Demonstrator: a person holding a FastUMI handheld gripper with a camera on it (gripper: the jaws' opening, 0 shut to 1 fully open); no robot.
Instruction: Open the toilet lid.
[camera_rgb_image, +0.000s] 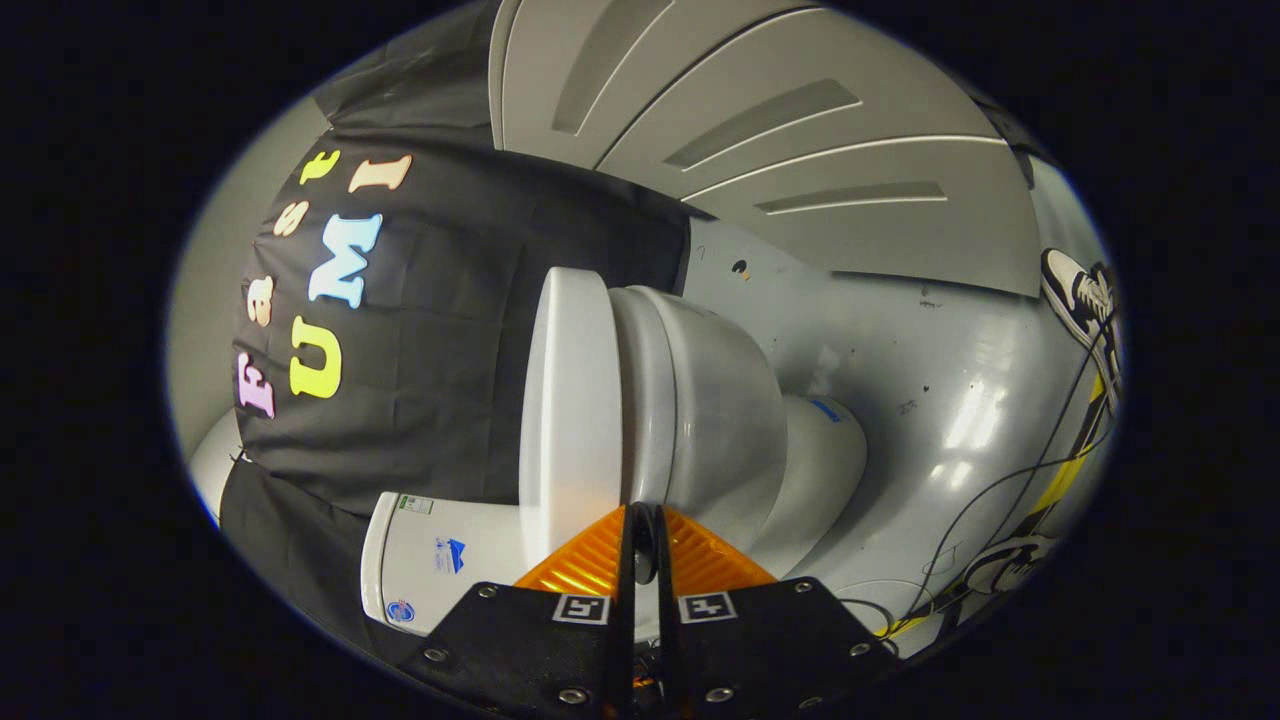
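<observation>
Toilet lid (568, 400) is lying closed against the seat and bowl (710, 410), its edge starting just ahead of the fingertips and running on beyond them; the whole scene is appearing rolled on its side, so the camera is evidently being held turned. Going from the left, the cistern (440, 560) is sitting against the black cloth wall (440, 330), then comes the lid, then the bowl and its pedestal (820, 470), and further right the grey floor (950, 330) is carrying loose cables (1010, 490) and a person's shoe (1078, 290). The gripper (641, 525) is holding its fingers nearly together, with only a thin slit between them, gripping nothing. I judge the approach to be under way, with the lid not yet lifted. Next, the fingers would be needing to hook the lid's free edge and swing it toward the cistern.
</observation>
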